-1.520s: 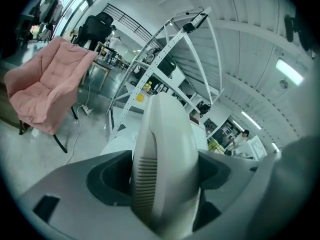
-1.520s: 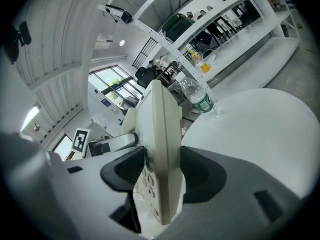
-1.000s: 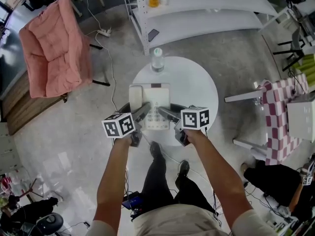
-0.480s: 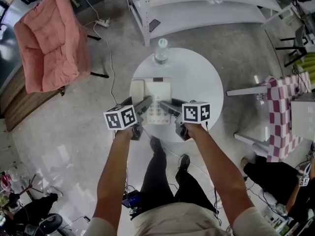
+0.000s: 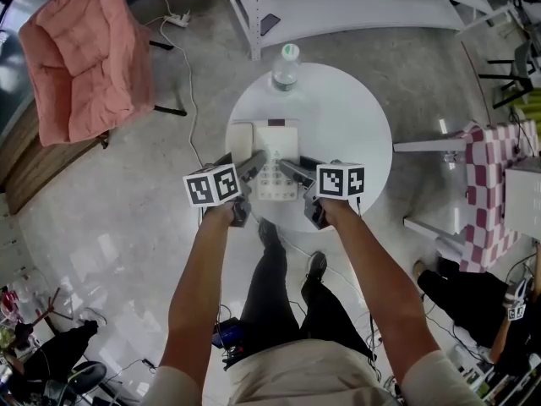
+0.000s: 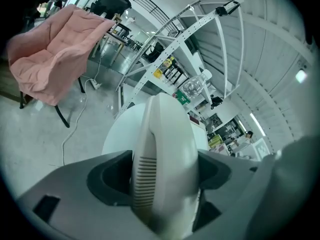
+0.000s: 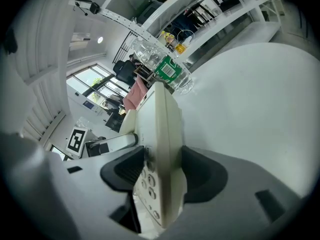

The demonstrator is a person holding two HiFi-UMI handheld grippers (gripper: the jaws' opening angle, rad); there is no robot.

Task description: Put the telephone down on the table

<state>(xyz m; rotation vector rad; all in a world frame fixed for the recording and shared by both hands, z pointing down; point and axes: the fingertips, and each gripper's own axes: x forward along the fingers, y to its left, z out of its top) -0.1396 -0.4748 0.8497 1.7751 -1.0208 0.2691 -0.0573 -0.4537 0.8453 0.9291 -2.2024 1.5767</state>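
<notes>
A cream desk telephone [image 5: 272, 157] with its handset on the left is held over the near part of the round white table [image 5: 355, 134]. My left gripper [image 5: 251, 166] is shut on the handset side [image 6: 162, 169]. My right gripper [image 5: 292, 172] is shut on the keypad side [image 7: 161, 169]. In the head view both grippers reach in from the near edge, one on each side of the phone. I cannot tell whether the phone's base touches the tabletop.
A clear water bottle [image 5: 285, 68] with a green label [image 7: 167, 66] stands at the table's far edge, beyond the phone. White shelving [image 5: 355, 7] lies behind, a pink chair [image 5: 80, 53] at left, a checked cloth [image 5: 482, 184] and another person at right.
The view has shifted, so the table and phone appear higher in the frame. Both grippers still hold the phone, which sits slightly farther over the table than before.
</notes>
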